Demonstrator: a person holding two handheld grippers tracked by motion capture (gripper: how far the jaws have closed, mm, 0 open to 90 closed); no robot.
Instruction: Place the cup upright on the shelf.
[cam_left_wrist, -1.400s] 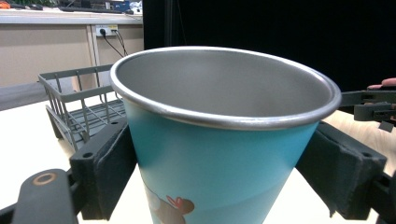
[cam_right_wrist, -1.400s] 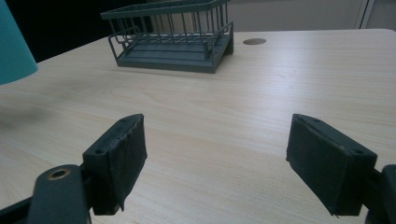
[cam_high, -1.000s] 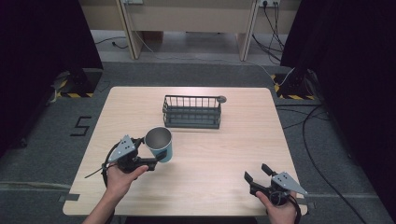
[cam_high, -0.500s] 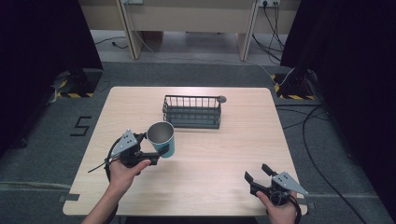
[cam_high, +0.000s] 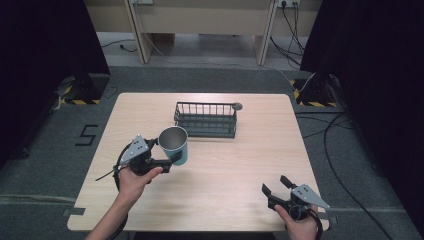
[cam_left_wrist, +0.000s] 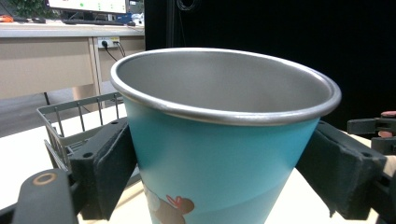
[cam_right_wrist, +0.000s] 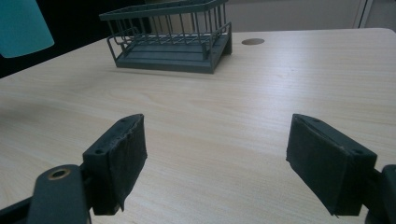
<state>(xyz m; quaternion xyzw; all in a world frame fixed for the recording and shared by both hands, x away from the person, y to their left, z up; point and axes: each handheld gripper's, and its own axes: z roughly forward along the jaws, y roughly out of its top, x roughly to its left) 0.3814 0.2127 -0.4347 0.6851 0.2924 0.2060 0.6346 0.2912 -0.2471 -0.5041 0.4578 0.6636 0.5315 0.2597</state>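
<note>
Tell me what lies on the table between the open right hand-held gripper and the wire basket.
Nothing: in the right gripper view, bare tabletop runs from the right hand-held gripper to the wire basket.

Left gripper (cam_high: 172, 156) clamps teal metal cup with steel interior (cam_high: 175, 144), lifted over pale wooden table (cam_high: 225, 175), near dark wire basket (cam_high: 206, 119). Right gripper (cam_high: 277, 186), jaws apart, rests near table's front right edge.

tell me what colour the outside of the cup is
Teal-blue outside, with bare metal rim and inside; the cup shows best in the left gripper view.
</note>
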